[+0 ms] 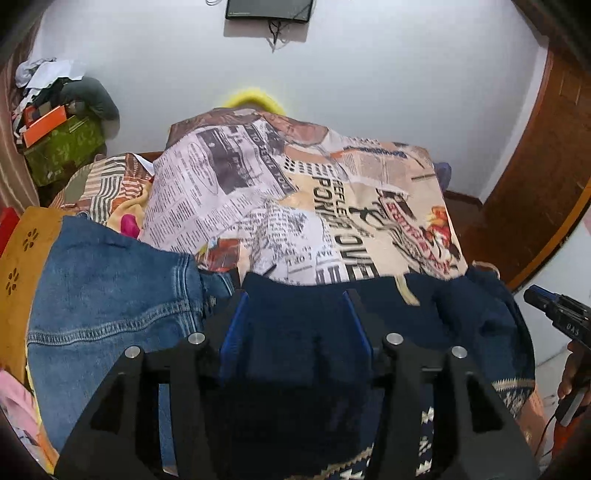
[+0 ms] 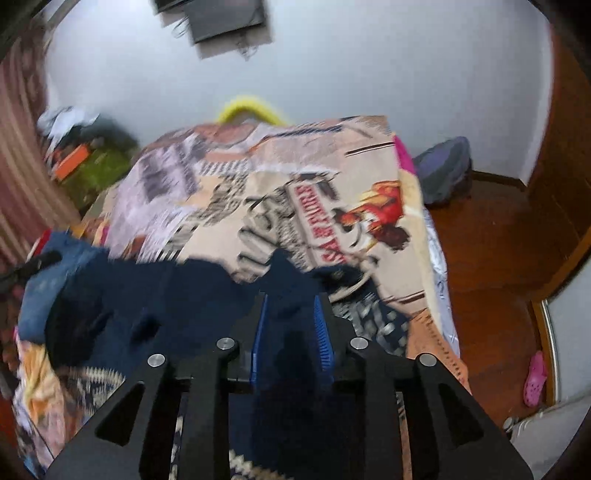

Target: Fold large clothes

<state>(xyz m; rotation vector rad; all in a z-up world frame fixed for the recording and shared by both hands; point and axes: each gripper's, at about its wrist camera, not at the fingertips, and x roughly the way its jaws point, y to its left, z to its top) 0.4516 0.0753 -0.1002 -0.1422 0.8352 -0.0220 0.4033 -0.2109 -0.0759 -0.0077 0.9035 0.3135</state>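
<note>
On the bed, over the newspaper-print bedspread [image 1: 295,192], we see the navy garment [image 1: 306,332] spread across the near edge, with a zigzag-patterned band in cream showing at its lower hem. Just left of the navy garment lies a pair of blue jeans [image 1: 107,295], touching it along one side. Our left gripper [image 1: 295,310] hovers over the navy garment with its blue-padded fingers [image 1: 234,325] held apart and navy cloth filling the gap between them; we cannot tell whether the fingers touch the fabric. Our right gripper [image 2: 291,325] is over the right part of the navy garment [image 2: 177,306]; its fingers [image 2: 320,332] stand apart with dark cloth between them, narrower than the left pair, and the blur keeps us from telling whether they pinch it. From the left view, the right gripper's body [image 1: 557,314] shows beyond the right edge of the navy garment. Beyond the far end of the bedspread a yellow object [image 1: 255,99] peeks up against the white wall [image 1: 369,74], and a dark screen [image 1: 269,10] is mounted high above it.
</note>
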